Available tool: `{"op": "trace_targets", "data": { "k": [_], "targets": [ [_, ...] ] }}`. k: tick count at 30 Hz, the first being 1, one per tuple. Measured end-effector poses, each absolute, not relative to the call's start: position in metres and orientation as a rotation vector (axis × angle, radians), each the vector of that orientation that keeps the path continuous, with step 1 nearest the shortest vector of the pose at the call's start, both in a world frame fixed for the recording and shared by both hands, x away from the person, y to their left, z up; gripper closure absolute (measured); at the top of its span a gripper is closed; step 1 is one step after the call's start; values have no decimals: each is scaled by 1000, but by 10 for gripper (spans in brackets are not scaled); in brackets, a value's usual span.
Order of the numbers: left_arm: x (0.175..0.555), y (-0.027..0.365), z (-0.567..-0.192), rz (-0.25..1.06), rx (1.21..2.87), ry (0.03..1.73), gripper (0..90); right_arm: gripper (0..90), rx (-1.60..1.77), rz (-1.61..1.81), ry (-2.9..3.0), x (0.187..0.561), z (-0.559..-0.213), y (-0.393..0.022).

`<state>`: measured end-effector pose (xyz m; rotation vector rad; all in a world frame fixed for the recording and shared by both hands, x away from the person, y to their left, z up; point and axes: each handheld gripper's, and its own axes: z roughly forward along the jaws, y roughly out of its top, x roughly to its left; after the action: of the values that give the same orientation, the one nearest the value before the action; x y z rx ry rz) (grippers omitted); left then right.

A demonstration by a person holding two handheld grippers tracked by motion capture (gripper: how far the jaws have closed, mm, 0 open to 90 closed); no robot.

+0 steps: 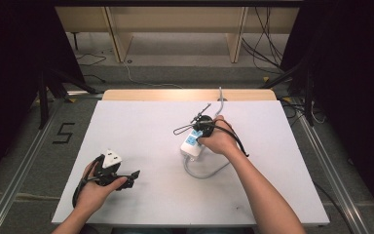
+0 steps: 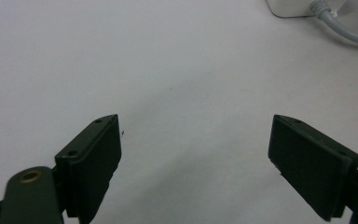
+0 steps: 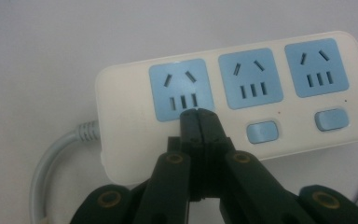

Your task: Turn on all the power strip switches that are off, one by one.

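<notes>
A: Where's the power strip [image 3: 233, 100]?
B: Mid table, cord curling toward the person. Right gripper [image 3: 199, 114] has jaws together, tips on it by the 1st blue socket, prob. over that switch.
A: Left gripper [image 2: 196, 140]?
B: Jaws apart, nothing btwn, resting on the table [image 1: 141, 136].
A: Next?
B: I'd guess push straight down.

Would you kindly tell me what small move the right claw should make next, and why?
Probably press straight down: the right claw, shut, sits over the power strip where the first socket's blue switch would be; the other two blue switches lie uncovered beside it.
</notes>
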<state>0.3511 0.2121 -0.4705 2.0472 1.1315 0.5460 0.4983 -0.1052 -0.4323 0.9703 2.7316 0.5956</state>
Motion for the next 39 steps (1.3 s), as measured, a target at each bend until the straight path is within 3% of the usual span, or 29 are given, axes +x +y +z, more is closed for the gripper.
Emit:
{"op": "trace_targets", "data": {
  "k": [39],
  "targets": [
    [351, 212, -470, 546, 2046, 1132, 171, 900, 1015, 508, 2758, 503, -433, -99]
  ]
}}
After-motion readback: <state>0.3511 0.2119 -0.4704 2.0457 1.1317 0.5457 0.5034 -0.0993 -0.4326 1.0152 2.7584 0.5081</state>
